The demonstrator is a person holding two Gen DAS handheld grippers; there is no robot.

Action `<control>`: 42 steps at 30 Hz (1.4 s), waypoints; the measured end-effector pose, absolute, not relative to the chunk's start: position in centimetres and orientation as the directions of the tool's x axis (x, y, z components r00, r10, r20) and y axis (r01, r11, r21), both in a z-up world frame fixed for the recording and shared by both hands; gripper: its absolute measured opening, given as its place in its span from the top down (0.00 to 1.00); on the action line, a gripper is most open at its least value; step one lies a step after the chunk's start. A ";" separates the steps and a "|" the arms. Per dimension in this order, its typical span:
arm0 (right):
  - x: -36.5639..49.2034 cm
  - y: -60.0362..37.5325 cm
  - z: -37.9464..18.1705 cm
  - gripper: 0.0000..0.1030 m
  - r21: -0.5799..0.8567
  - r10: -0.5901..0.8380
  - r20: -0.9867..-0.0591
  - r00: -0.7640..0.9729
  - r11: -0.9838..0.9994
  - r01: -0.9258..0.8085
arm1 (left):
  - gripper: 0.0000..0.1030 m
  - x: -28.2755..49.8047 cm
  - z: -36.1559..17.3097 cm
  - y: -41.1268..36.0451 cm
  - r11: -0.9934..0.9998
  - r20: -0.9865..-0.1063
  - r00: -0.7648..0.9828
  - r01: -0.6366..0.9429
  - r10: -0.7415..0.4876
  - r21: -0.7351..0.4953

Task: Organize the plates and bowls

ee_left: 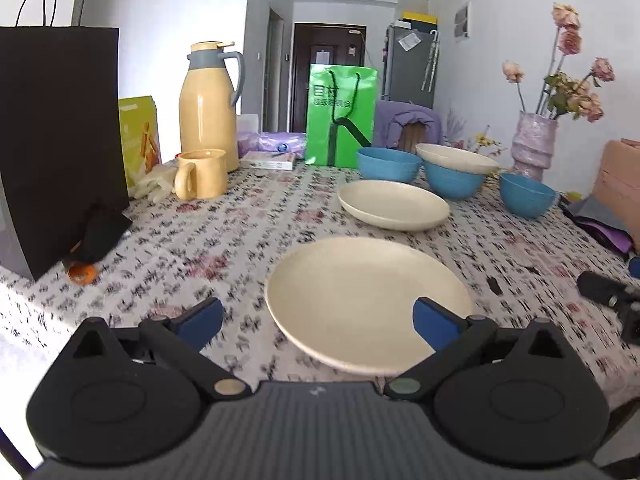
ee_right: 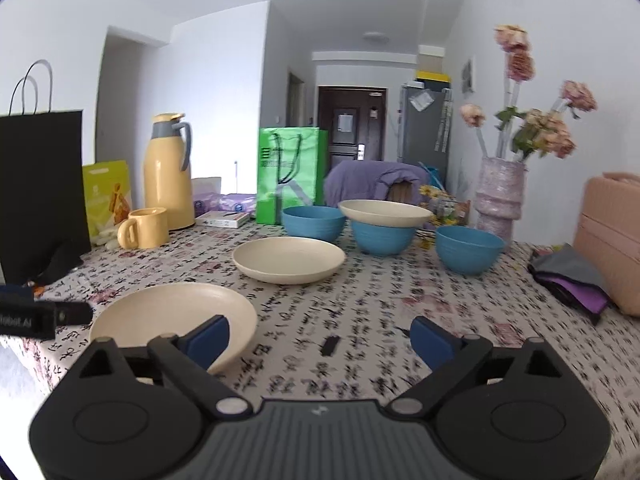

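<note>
A cream plate lies on the patterned tablecloth just ahead of my open left gripper; its right finger overlaps the plate's near edge. The same plate is left of my open, empty right gripper. A second cream plate lies farther back. Behind it stand three blue bowls; the middle one carries a cream plate on top. The other bowls also show in the right wrist view.
At the left stand a black paper bag, a yellow mug and a yellow thermos. A green bag is at the back, a flower vase at the right, a pink case and purple cloth beyond.
</note>
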State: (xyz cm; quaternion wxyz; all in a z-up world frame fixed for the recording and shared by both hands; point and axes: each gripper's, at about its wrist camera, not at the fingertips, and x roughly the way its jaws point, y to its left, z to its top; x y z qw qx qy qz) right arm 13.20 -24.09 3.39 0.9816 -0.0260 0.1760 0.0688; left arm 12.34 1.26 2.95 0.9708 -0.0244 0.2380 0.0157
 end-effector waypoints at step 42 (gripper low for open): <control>31.3 -32.4 1.9 0.08 0.164 0.120 -0.444 0.888 0.985 -0.051 | 0.00 34.8 4.8 -2.5 0.999 -0.569 0.821 0.048 -0.042 -0.005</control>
